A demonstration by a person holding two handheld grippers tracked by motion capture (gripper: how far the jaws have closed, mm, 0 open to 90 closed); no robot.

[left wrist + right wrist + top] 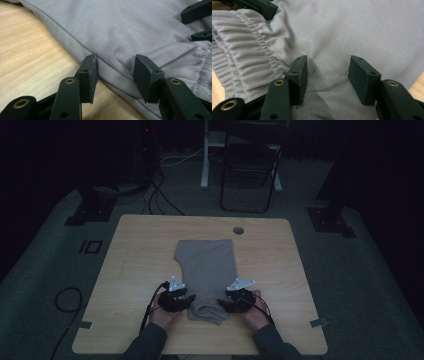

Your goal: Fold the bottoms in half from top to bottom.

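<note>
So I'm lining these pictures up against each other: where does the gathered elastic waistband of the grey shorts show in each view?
High view: the gathered elastic waistband lies at the garment's near end, between the two grippers.
Left gripper view: at the right edge, right of the open jaws.
Right gripper view: at the left, left of the open jaws.
Shared landmark: the light wooden table.

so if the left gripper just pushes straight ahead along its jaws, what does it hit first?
Probably the grey folded shorts: the left gripper stands open at their side seam edge, cloth directly ahead between the jaws. The right gripper lies farther across.
</note>
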